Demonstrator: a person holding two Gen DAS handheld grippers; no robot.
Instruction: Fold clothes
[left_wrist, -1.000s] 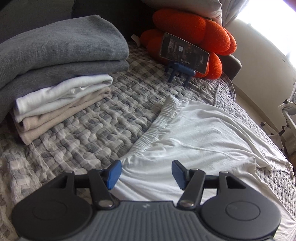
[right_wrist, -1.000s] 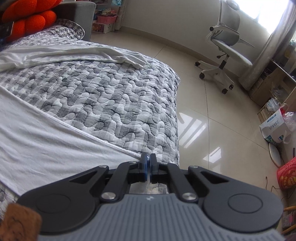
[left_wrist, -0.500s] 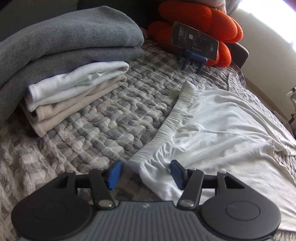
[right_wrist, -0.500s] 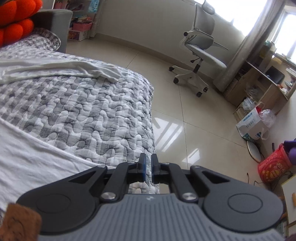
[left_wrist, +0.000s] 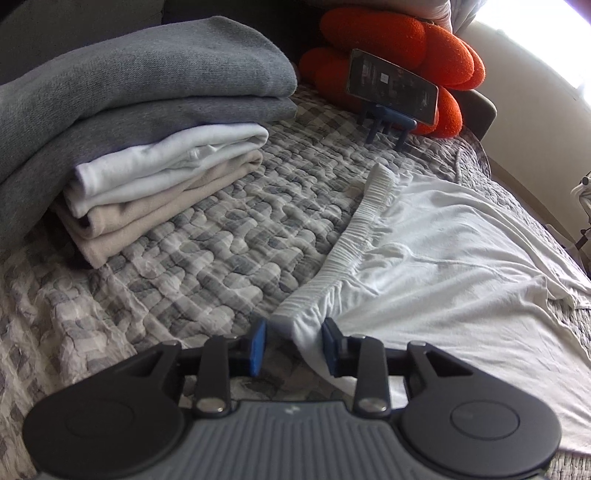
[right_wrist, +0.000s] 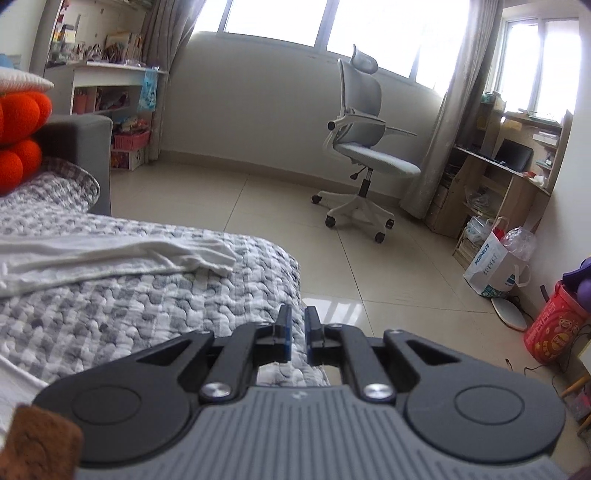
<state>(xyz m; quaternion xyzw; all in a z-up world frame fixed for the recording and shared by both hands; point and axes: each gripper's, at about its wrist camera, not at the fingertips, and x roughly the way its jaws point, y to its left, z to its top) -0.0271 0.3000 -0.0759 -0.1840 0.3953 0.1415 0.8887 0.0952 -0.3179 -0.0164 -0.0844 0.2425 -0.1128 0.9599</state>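
White trousers (left_wrist: 443, 266) spread flat on quilt (left_wrist: 207, 243), unfolded; folded stack (left_wrist: 147, 155) done beside. Left gripper (left_wrist: 293, 345) closing around waistband corner (left_wrist: 299, 321), pads not yet pressing. Right gripper (right_wrist: 297, 338) opening slightly, empty, off the bed edge.

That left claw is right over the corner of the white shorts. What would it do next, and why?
Probably finish closing on that corner. The left gripper straddles the waistband corner of the white shorts; its jaws have just been closing, but a gap remains beside the left pad. The right gripper holds nothing, its jaws just opening, so the left must secure the cloth first.
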